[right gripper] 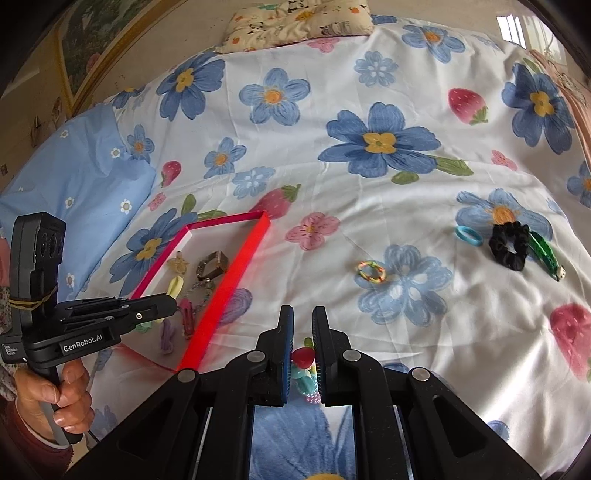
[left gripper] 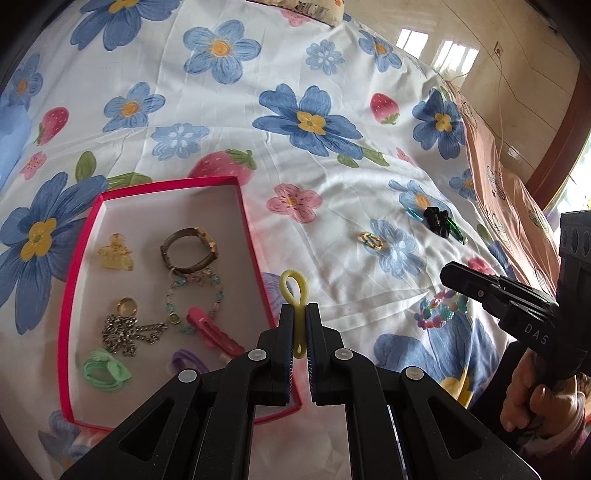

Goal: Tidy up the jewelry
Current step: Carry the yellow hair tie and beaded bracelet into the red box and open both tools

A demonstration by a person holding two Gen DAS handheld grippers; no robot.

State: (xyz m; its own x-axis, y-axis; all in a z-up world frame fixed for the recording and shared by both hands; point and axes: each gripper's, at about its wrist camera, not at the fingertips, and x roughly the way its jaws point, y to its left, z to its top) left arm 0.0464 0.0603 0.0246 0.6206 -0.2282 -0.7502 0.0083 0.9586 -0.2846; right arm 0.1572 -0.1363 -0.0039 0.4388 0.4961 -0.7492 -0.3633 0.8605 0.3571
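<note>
My left gripper (left gripper: pixel 299 314) is shut on a yellow hair tie (left gripper: pixel 293 291) and holds it over the right edge of the red box (left gripper: pixel 74 280); it also shows in the right wrist view (right gripper: pixel 166 304). The box holds a watch (left gripper: pixel 192 249), a beaded bracelet (left gripper: pixel 195 295), a chain, a ring, clips and hair ties. My right gripper (right gripper: pixel 303 317) has its fingers close on either side of a colourful beaded bracelet (right gripper: pixel 304 363) that lies on the bed (left gripper: pixel 441 308). On the bed lie a multicoloured ring band (right gripper: pixel 370 272), a black scrunchie (right gripper: pixel 509 245), a blue tie (right gripper: pixel 468 235) and a green clip (right gripper: pixel 545 254).
The bed (right gripper: pixel 369 206) has a white cover with blue flowers and strawberries. A blue pillow (right gripper: pixel 66 184) lies at the left, a patterned pillow (right gripper: pixel 295 22) at the far end. A pink quilt (left gripper: pixel 509 192) hangs at the right edge.
</note>
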